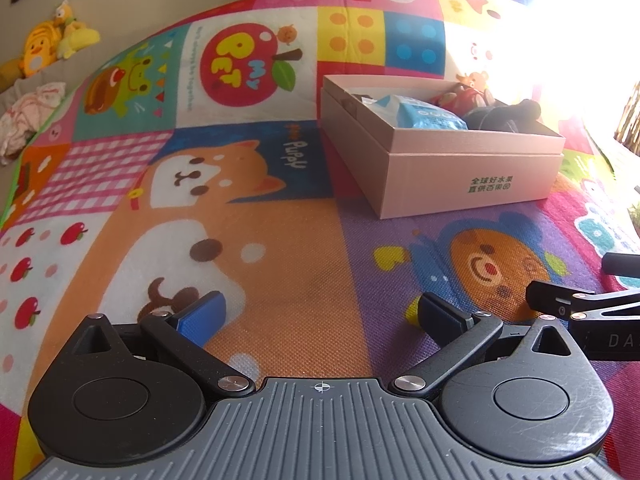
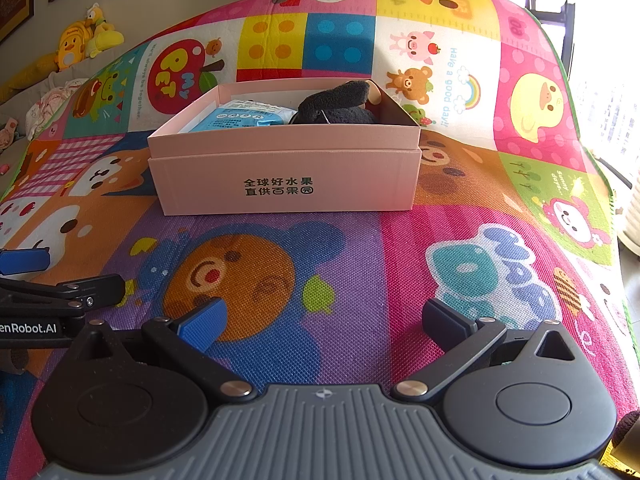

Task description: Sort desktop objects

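Note:
A pink cardboard box [image 2: 284, 178] with green lettering sits open on the colourful cartoon play mat [image 2: 400, 264], ahead of both grippers. Inside lie a blue-and-white packet [image 2: 240, 117] and a dark plush item [image 2: 340, 106]. From the left wrist view the pink box [image 1: 468, 178] stands to the upper right, holding the blue packet [image 1: 428, 114], the dark item [image 1: 504, 116] and a small red toy [image 1: 460, 98]. My left gripper [image 1: 322, 316] is open with nothing between its fingers. My right gripper [image 2: 324, 320] is also open and empty, low over the mat.
Yellow plush toys [image 2: 86, 38] and bundled cloth [image 1: 30, 114] lie on a grey ledge beyond the mat's far left edge. The right gripper's arm [image 1: 588, 308] shows at the left view's right edge; the left gripper's arm [image 2: 52, 296] appears at the right view's left edge. Bright window at right.

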The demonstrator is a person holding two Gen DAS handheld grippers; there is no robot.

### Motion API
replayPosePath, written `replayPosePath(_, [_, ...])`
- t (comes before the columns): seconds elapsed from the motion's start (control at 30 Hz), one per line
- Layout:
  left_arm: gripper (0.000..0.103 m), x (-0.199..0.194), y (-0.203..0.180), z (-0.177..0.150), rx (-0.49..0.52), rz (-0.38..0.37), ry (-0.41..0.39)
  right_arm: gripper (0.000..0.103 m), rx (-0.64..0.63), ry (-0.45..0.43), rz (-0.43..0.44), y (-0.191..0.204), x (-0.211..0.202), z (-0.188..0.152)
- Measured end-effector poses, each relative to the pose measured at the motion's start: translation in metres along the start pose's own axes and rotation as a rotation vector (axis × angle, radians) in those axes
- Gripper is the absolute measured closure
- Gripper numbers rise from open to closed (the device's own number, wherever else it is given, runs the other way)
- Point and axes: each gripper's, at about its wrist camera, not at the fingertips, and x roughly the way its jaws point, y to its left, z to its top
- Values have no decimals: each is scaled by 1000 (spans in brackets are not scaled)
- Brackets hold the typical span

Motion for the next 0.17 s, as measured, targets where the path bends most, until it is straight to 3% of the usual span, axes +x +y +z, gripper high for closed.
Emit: replayPosePath(0.17, [0,-1,1,0,1,0,2,0,0,0,0,0,0,0])
